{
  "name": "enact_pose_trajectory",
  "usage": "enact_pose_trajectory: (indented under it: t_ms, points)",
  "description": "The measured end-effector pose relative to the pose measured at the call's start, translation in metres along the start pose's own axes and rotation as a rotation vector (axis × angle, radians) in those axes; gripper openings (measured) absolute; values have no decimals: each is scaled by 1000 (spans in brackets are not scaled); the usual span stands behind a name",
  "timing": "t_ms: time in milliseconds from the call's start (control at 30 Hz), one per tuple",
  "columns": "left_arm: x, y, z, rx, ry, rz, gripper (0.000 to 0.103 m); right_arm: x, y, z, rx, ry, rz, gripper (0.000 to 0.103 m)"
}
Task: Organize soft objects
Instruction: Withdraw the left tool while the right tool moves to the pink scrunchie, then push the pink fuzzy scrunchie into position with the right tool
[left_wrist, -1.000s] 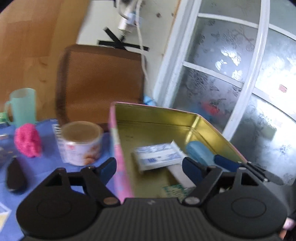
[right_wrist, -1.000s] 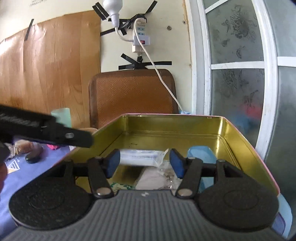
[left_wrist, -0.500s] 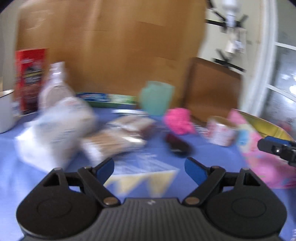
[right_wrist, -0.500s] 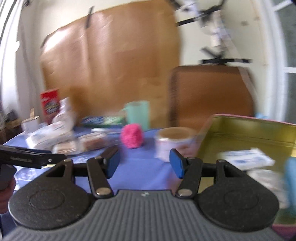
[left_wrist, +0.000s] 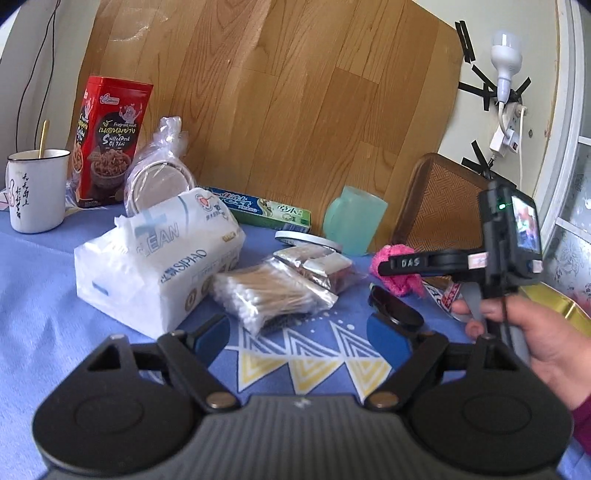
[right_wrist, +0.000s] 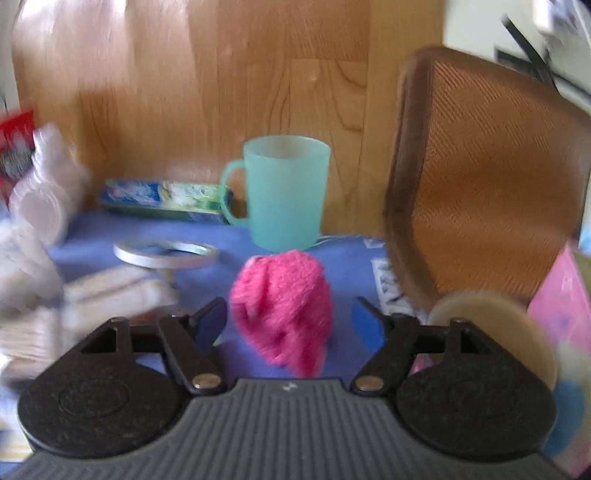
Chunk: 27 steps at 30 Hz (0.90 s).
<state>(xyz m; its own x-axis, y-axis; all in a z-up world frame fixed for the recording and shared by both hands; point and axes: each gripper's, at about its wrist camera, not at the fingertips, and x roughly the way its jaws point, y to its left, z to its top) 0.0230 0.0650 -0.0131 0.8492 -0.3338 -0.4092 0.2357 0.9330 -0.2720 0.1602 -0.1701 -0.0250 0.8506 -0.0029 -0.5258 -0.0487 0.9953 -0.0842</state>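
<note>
Straddling the pink fluffy ball (right_wrist: 282, 308), right gripper (right_wrist: 291, 323) jaws have just been closing

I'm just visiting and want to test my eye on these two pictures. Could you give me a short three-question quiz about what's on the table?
1. True or false: the pink fluffy ball lies between the right claw's blue fingertips, untouched by them.
2. Which stands right behind the pink ball: A) the teal plastic mug, B) the white enamel mug, C) the red snack box?
3. Fill in: in the left wrist view, the bag of cotton swabs lies beside the white pack of ____.

Key: 1 true; 2 A; 3 tissues.
</note>
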Motion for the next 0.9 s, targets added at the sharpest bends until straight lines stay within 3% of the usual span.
enact_pose_trajectory:
  t_ms: [33,200,333,500,600,700,800,900]
  points:
    - [1,1,0,-5,1,-2,85,-8,-1,-1,12,-16,6,43]
    - [1,6,0,-32,-1,-12,87,-86,7,-19,-26,-160,113,44]
    - [-1,6,-1,-36,-11,-10,91,-155,14,-58,-86,-221,250,45]
    - [-2,2,0,-20,-9,-7,92,-190,24,-103,-115,-183,370,46]
    - [-1,1,-1,-9,1,1,94,-190,34,-122,-145,-162,375,47]
    - [-1,-1,-2,1,7,1,95,-188,37,-124,-148,-140,366,57]
    - [-1,-1,-2,6,7,7,97,-187,37,-123,-141,-113,376,81]
    - [-1,-1,-2,3,9,10,99,-175,38,-120,-138,-83,384,83]
